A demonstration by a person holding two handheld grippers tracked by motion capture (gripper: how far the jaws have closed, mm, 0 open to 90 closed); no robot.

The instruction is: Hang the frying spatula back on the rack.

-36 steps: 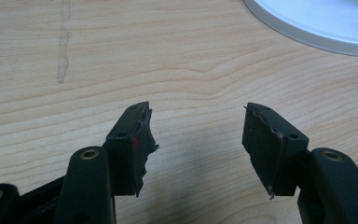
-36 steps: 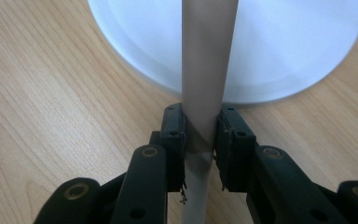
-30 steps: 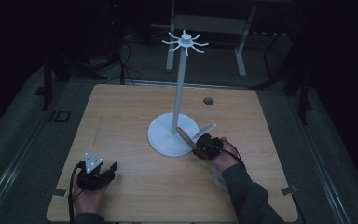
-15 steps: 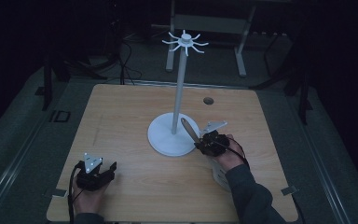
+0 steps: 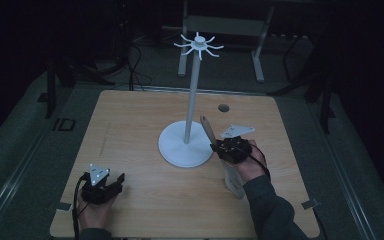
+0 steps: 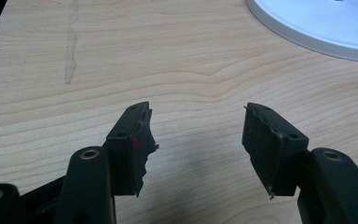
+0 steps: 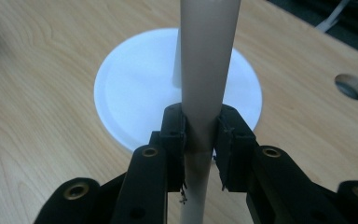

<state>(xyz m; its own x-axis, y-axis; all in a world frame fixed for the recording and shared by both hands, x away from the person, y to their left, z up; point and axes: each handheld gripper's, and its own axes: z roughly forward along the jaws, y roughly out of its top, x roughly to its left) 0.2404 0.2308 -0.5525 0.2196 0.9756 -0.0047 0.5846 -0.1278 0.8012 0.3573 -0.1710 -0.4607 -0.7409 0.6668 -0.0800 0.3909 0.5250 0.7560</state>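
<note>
A wooden surface point(image 5: 145, 130) carries a white stand point(image 5: 186, 145). Just right of its base, the right claw point(image 7: 199, 140), raised in an outstretched hand, is clamped on a wooden utensil point(image 5: 208, 131). Well left, the left claw point(image 6: 196, 135) rests low, jaws apart, nothing between them.

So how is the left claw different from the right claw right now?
The left claw stands open with nothing between its jaws, while the right claw is shut on a pale wooden utensil handle. The left claw sits low near the table's front edge; the right claw is beside the white stand's base. Both are black and hand-held.
</note>
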